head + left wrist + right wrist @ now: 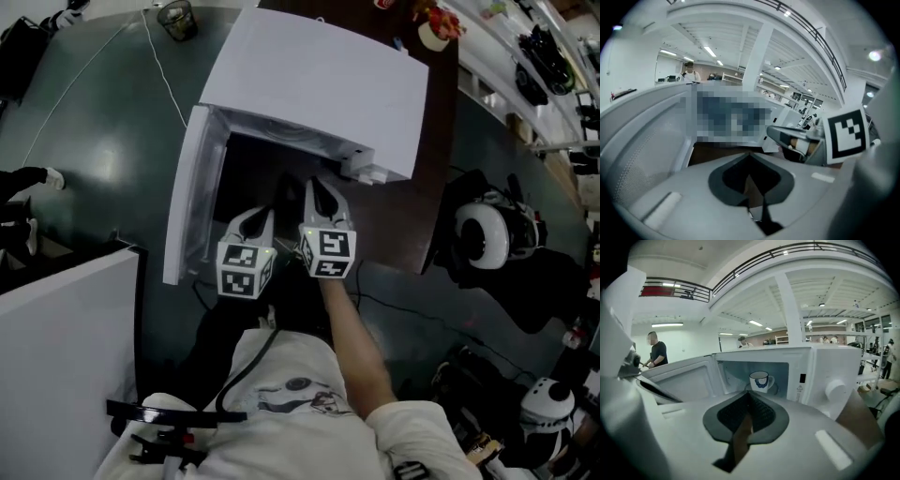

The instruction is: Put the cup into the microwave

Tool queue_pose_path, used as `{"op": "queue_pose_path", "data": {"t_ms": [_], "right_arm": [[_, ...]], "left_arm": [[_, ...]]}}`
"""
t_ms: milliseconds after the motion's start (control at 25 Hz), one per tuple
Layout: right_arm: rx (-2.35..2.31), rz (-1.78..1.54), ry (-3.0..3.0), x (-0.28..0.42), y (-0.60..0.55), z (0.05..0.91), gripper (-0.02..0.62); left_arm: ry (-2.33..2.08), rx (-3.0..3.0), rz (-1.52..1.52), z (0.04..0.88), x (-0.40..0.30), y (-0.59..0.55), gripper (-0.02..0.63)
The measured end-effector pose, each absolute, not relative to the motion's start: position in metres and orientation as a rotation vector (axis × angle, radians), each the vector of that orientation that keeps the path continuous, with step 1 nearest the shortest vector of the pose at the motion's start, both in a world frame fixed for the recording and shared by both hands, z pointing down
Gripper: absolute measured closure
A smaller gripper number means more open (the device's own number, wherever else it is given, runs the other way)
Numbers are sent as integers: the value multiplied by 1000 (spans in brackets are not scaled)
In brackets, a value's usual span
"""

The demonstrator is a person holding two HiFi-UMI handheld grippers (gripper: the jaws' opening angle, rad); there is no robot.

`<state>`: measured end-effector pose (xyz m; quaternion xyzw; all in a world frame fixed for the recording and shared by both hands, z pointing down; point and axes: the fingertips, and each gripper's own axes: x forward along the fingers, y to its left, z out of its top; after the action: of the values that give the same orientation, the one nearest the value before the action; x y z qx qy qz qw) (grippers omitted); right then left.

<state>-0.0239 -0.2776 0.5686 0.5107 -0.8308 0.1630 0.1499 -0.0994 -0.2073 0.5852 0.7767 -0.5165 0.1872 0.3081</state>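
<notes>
- The table (103, 122) is dark green and carries the microwave near its far side.
- The microwave (319, 84) is a white box. In the right gripper view its cavity is lit pale blue, and a round knob sits on the control panel to the right of the opening.
- Its door (187, 202) is swung wide open on the left side, standing out toward the person.
- The right gripper (323, 187) is in front of the open cavity, pointing in. Its jaws are pressed together with nothing between them, and they touch nothing.
- The left gripper (267, 214) is just beside it, on the door side. Its jaws also meet at the tips and are empty, and its own view looks across the inside of the door.
- The cup (760, 381) is white with a dark blue rim and a blue mark on its side, its handle turned right. It stands upright on the glass plate inside the microwave, well apart from both grippers.
</notes>
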Motion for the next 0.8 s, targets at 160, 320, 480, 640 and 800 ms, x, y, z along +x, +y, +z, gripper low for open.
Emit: {"op": "queue_pose_path", "data": {"t_ms": [160, 320, 480, 640, 800], "right_arm": [[1518, 481, -2358, -12, -241, 553, 595], [1587, 485, -2332, -3, -215, 538, 594], [1624, 453, -2326, 4, -198, 530, 594], [1611, 410, -2339, 3, -182, 522, 594], [1600, 403, -2390, 0, -175, 506, 594]], "left_arm": [[-1358, 2131, 454, 564, -95, -202, 607], [-1335, 2194, 426, 547, -92, -193, 607], [-1330, 2265, 394, 532, -94, -186, 607], [-1314, 2291, 362, 524, -93, -177, 607], [-1278, 2323, 317, 508, -83, -177, 607]]}}
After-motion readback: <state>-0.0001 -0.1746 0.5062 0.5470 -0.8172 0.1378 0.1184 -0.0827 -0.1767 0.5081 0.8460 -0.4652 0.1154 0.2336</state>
